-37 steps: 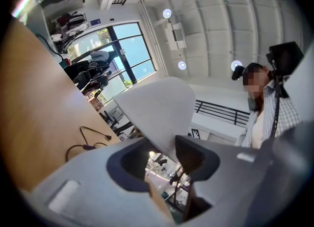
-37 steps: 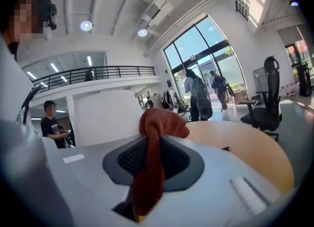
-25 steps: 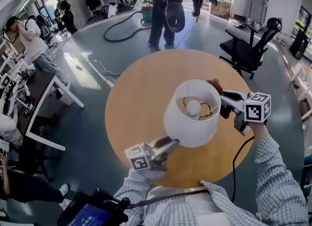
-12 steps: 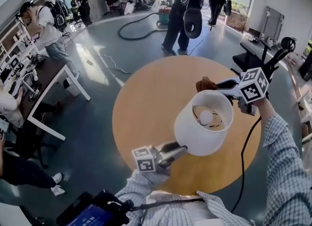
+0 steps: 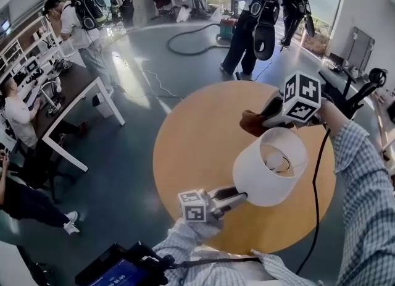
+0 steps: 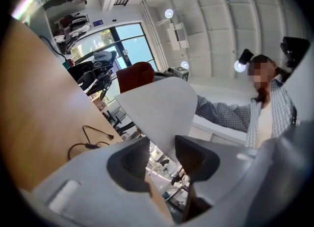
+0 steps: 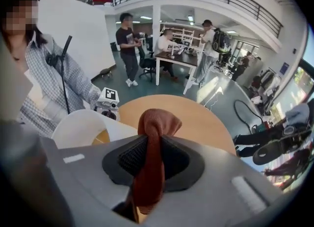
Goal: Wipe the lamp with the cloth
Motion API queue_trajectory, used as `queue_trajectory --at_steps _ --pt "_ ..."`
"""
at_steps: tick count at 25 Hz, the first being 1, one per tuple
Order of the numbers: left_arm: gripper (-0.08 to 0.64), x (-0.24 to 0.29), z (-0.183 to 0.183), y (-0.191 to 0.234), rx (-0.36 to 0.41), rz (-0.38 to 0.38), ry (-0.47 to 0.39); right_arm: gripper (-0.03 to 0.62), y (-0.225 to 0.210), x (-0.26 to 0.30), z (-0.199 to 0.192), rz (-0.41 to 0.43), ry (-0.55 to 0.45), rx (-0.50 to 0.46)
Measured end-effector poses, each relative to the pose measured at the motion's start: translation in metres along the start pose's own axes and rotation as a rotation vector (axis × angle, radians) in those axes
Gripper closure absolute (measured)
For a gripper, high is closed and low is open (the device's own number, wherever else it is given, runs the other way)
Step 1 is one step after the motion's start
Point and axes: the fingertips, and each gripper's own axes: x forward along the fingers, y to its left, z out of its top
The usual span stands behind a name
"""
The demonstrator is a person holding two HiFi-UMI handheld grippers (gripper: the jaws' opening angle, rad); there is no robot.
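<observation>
lamp [image 5: 259, 172] clamped by left gripper [image 5: 241, 195], its base hidden; right gripper [image 5: 265, 117] pinches cloth [image 5: 249, 123]

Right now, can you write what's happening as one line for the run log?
left gripper: jaws shut on lampshade rim | right gripper: jaws shut on cloth | cloth: by lampshade's far side, contact unclear

You are looking down on a round wooden table [image 5: 185, 155] that is standing on a smooth grey floor [image 5: 123, 173]. A thin black cord [image 6: 91, 145] with a plug is lying loosely curled on its top. The lamp [image 5: 270, 167] is covering part of the top; whether its foot is resting there cannot be told.
</observation>
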Motion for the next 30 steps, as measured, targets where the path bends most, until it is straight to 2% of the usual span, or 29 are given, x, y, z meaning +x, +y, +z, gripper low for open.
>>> queue_trajectory --at_steps 7,11,16,24,30 --pt "0.399 0.000 0.003 0.001 0.004 0.017 -0.002 0.511 0.036 0.022 0.048 0.020 0.171 -0.306" --pt "0.399 -0.002 0.003 0.003 0.004 0.030 0.006 0.511 0.068 0.033 0.066 0.020 0.202 -0.442" --pt "0.399 -0.003 0.007 0.003 0.010 0.045 0.023 0.511 0.108 0.027 0.079 -0.025 0.181 -0.611" --pt "0.399 -0.010 0.007 0.004 -0.009 0.052 0.028 0.511 0.176 0.004 0.084 -0.111 0.018 -0.689" --pt "0.399 -0.010 0.006 0.001 -0.021 0.050 0.028 0.511 0.211 -0.019 0.059 -0.190 -0.090 -0.626"
